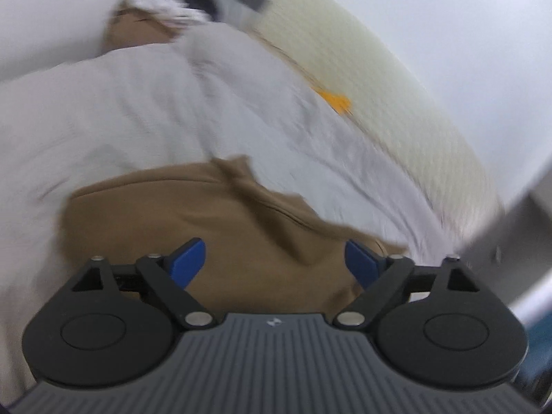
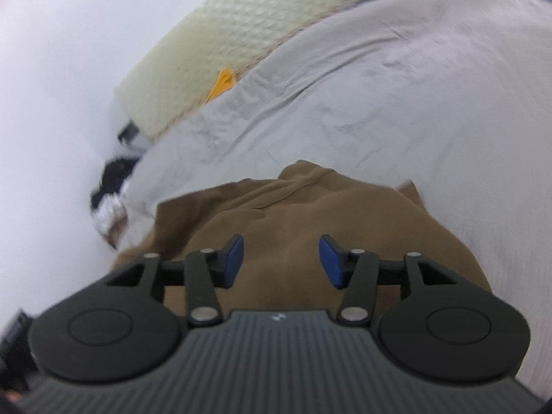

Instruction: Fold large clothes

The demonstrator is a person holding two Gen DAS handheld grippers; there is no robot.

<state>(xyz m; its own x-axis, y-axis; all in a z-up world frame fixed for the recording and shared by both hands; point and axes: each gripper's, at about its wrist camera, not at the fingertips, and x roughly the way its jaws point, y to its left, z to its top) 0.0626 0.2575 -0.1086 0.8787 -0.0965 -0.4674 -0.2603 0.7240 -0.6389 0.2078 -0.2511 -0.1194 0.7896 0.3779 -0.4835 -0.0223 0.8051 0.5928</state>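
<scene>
- Brown garment [image 1: 214,227]: we log it lying rumpled on the white bed sheet [image 1: 131,110], directly ahead of both claws.
- Left claw [image 1: 276,264]: spread, gripping nothing.
- Right claw [image 2: 281,260]: spread, gripping nothing.

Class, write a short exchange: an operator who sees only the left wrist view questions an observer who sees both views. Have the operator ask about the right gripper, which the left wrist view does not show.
Operator: My left gripper is open over the brown garment. Is the right gripper holding any cloth?
Observer: No. The right gripper is open, with nothing between its pads.
Operator: Where is it, then?
Observer: It is over the same brown garment, pointing toward the garment's far edge, which lies on the white sheet.
</scene>
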